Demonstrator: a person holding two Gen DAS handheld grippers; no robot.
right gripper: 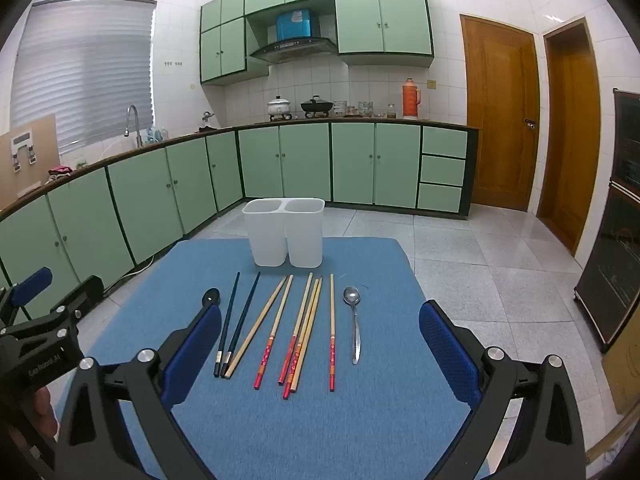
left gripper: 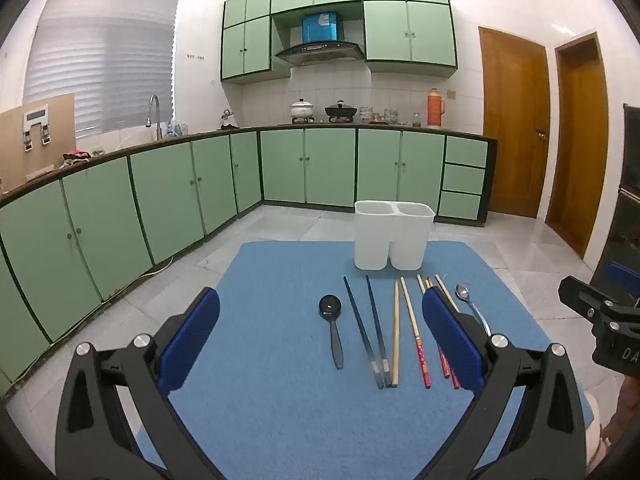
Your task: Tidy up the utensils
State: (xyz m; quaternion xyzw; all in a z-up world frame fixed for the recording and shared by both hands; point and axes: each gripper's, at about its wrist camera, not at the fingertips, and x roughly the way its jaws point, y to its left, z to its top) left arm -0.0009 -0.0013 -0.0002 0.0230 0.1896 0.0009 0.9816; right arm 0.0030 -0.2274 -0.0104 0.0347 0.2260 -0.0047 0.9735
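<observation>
A white two-compartment utensil holder [left gripper: 394,240] [right gripper: 286,236] stands empty at the far side of a blue mat [left gripper: 280,400] [right gripper: 360,420]. In front of it lie a black spoon [left gripper: 332,320] [right gripper: 211,297], two dark blue chopsticks [left gripper: 366,332] [right gripper: 236,320], several wooden chopsticks, some with red ends [left gripper: 414,332] [right gripper: 298,332], and a metal spoon [left gripper: 470,304] [right gripper: 354,320]. My left gripper [left gripper: 320,344] is open and empty above the mat's near part. My right gripper [right gripper: 320,348] is open and empty, over the chopsticks' near ends.
The mat lies on a low surface above a grey tiled floor [right gripper: 480,248]. Green kitchen cabinets [left gripper: 160,192] run along the left and back. Wooden doors [right gripper: 500,112] are at the right. A dark cabinet [right gripper: 616,260] stands far right.
</observation>
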